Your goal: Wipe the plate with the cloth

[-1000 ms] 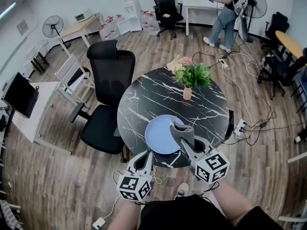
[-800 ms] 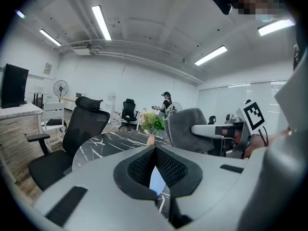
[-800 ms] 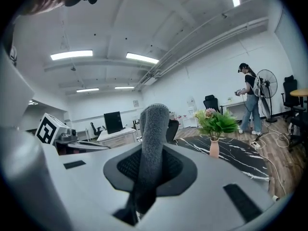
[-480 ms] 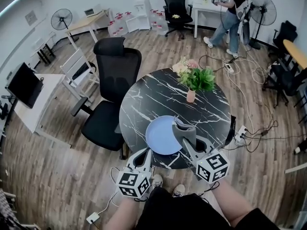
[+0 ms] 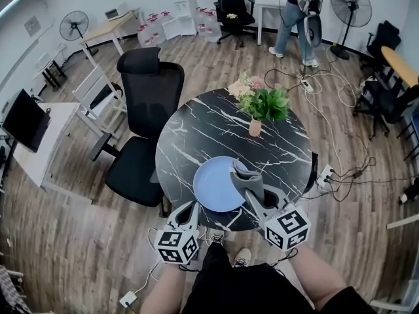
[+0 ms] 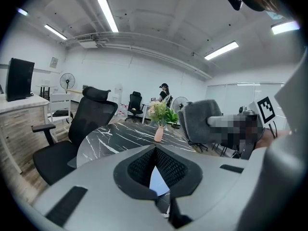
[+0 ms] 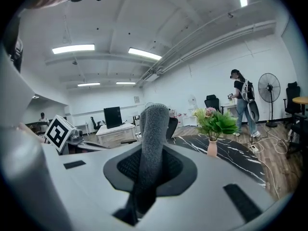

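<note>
The plate (image 5: pixel 211 187), pale blue, lies on the black marbled table (image 5: pixel 216 133) at its near side, lower centre of the head view. The grey cloth (image 5: pixel 247 179) is folded into a thick wad and overlaps the plate's right rim in that view; whether it presses on the plate I cannot tell.

The right gripper (image 5: pixel 251 190) reaches in from the lower right with its jaws clamped on the cloth. In the right gripper view the cloth (image 7: pixel 154 124) stands up out of the right gripper (image 7: pixel 152 159), pinched between the ribbed pads.

The left gripper (image 5: pixel 189 207) sits at the table's near edge, just left of the plate and below it in the frame. In the left gripper view the left gripper (image 6: pixel 155 149) has its jaws closed together with nothing between them; a sliver of the plate (image 6: pixel 158 179) shows through the slit beneath. The cloth (image 6: pixel 202 121) appears at centre right of that view.

The only print that can be made out is the black-and-white square markers on each cube (image 5: pixel 287 227); they carry patterns, not letters. The red-and-white boxes (image 5: pixel 204 13) by the shelves at upper centre are too small to read.

A vase (image 5: pixel 255 127) of flowers stands past the plate, toward the table's far side. A black chair (image 5: pixel 145 103) is at the table's left.
</note>
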### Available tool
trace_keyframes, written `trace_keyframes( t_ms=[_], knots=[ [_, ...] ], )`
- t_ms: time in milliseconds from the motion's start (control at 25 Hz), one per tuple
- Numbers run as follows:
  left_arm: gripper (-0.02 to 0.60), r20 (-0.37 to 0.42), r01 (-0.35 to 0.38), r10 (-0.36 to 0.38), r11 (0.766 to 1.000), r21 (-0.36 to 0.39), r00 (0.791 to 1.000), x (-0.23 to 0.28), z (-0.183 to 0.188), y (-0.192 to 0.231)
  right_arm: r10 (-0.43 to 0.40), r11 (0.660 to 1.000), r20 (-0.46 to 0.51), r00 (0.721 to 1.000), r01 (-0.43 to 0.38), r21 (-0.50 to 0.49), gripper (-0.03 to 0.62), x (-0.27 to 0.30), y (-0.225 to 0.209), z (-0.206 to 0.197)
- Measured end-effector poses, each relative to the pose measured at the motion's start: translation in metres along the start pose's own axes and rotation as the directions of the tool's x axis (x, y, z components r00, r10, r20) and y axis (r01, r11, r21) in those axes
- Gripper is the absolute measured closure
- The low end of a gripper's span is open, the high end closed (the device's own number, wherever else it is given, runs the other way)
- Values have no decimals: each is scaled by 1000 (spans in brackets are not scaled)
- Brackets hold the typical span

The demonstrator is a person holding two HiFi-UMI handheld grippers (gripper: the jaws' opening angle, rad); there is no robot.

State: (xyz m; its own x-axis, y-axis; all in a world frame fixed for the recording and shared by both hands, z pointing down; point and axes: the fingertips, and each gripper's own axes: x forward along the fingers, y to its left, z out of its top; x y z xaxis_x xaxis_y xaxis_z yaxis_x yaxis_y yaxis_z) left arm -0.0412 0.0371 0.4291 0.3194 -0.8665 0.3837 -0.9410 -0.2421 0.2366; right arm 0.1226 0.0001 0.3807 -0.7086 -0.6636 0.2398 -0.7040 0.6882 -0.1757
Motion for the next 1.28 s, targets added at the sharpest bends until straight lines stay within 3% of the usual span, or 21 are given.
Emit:
trace_keyframes(
  t_ms=[280,640,720,800,920,1280],
  knots=[
    [563,-89,7,-10,1000,-26,996,35,-24,33,-30,1000,-54,998,30,4,536,31,-10,-18],
    [560,-220,14,-26,998,-54,975,78,-51,78,-55,998,-126,990,57,12,536,86,-20,-36],
    [548,-256,12,-32,997,-78,966,87,-60,87,-55,998,-147,988,58,14,536,98,-21,-43],
    [471,-297,9,-42,994,-110,954,95,-72,95,-55,998,-168,984,58,12,536,110,-23,-52],
    [438,-357,6,-61,988,-155,932,108,-90,103,-53,999,-203,978,54,-1,536,127,-23,-66],
    [423,-469,-27,-104,964,-264,877,140,-131,122,-37,997,-308,951,14,-76,536,171,-16,-102]
  ],
)
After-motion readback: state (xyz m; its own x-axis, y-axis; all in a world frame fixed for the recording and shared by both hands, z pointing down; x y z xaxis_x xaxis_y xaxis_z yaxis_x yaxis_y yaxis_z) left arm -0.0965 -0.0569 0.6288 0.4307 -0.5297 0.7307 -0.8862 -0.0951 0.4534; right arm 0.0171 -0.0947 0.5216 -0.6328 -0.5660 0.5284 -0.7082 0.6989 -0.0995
